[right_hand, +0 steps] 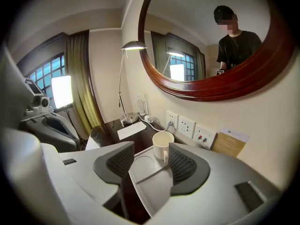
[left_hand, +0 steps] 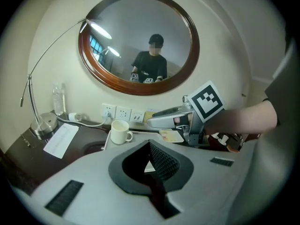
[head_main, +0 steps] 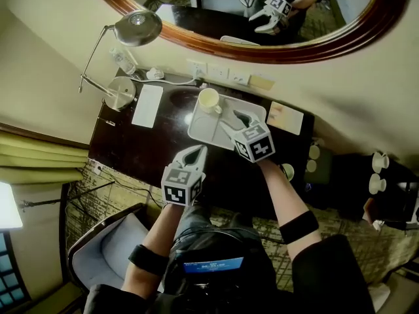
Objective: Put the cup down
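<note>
Nearest the person, the left gripper point(head_main: 196, 150) hovers over the dark glossy desk point(head_main: 141, 152) with its jaws pressed together on nothing. Further out, the right gripper point(head_main: 241, 118) hangs above the pale grey rectangular tray point(head_main: 200, 135). Its jaws are roughly half apart and empty, and the cup lies beyond their tips. The small cream ceramic cup point(head_main: 208, 101) stands upright in the tray's eleven o'clock corner, at about ten o'clock from the right gripper, with its handle turned towards four o'clock. To my eye it is already down, so the job now is a clean exit: lift the right gripper straight back, keeping the nearer pad off the handle. The cup looks plain, empty and steady.
</note>
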`<move>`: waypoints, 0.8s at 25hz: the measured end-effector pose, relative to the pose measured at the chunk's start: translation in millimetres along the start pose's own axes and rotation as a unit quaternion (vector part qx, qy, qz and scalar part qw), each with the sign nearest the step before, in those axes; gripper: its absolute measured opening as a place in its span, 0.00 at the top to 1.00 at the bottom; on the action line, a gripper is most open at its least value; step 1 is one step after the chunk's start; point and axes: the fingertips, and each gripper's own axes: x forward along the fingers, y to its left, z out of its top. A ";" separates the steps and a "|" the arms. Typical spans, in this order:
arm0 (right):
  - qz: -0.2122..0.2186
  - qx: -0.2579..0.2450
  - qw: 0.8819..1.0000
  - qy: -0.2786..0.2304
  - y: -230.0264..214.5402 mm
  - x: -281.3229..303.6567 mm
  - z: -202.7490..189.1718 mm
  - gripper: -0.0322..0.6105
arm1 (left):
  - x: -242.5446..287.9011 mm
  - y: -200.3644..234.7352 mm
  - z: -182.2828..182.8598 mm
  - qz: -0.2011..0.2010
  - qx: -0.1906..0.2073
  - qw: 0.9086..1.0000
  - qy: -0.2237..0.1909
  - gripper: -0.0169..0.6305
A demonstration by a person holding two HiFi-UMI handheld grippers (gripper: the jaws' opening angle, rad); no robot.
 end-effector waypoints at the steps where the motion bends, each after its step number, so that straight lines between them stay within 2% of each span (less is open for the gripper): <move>1: -0.002 -0.001 1.000 -0.002 0.8 -9.4 -1.7 0.62 | -1.9 -3.8 0.1 0.002 -0.001 1.000 -0.002 0.97; 7: -0.016 0.009 1.000 -0.017 -3.8 -62.2 -20.2 0.81 | -7.2 -30.1 1.6 0.000 0.012 1.000 -0.005 0.97; 14: -0.033 0.018 0.999 -0.022 -13.8 -111.0 -51.9 0.95 | -11.9 -47.0 3.6 0.010 0.031 0.999 -0.009 0.97; 20: -0.063 0.038 0.997 -0.031 -30.4 -153.5 -77.4 0.95 | -11.1 -61.3 0.4 0.012 0.041 0.999 -0.004 0.97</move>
